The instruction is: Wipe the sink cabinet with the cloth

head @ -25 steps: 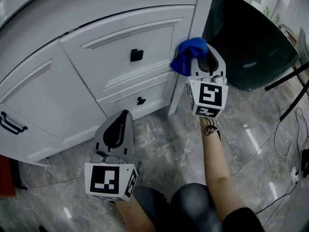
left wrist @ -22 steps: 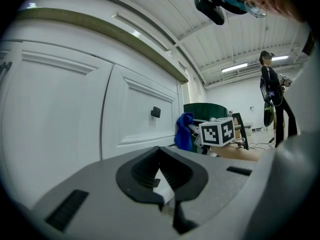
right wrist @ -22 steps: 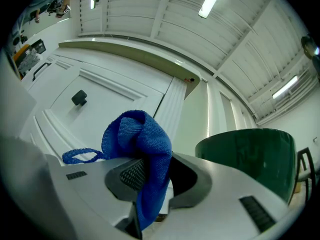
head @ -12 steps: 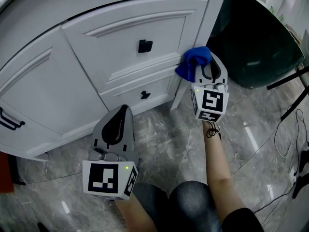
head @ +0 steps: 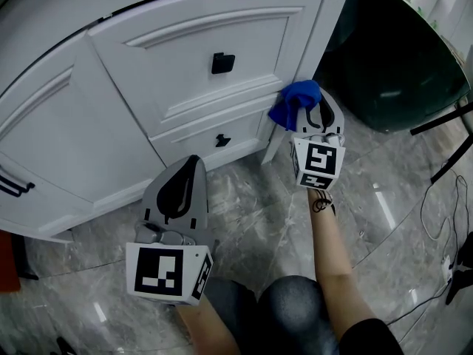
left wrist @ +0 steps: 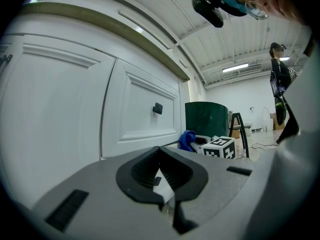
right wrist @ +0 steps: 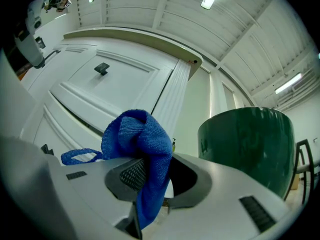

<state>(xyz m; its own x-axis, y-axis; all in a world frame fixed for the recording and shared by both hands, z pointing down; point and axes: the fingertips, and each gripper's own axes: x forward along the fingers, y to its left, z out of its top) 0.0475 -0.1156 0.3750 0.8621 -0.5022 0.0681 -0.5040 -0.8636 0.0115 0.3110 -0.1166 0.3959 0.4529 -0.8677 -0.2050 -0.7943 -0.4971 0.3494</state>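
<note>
Cloth (head: pixel 295 97): blue, bunched, pinched in our right gripper (head: pixel 309 111); low on the corner post (head: pixel 316 43) of the sink cabinet (head: pixel 148 102). We cannot tell contact.
Cloth axis: from the jaws toward the post, wad leading.
Left gripper (head: pixel 189 166): jaws pressed together, nothing between; well left of the post.
Nearer hand: right. We judge the wiping falls to it.

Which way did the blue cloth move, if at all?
Yes. The blue cloth, held by the right hand-held gripper, slid down the corner post: level with the square knob before, below it now.
</note>
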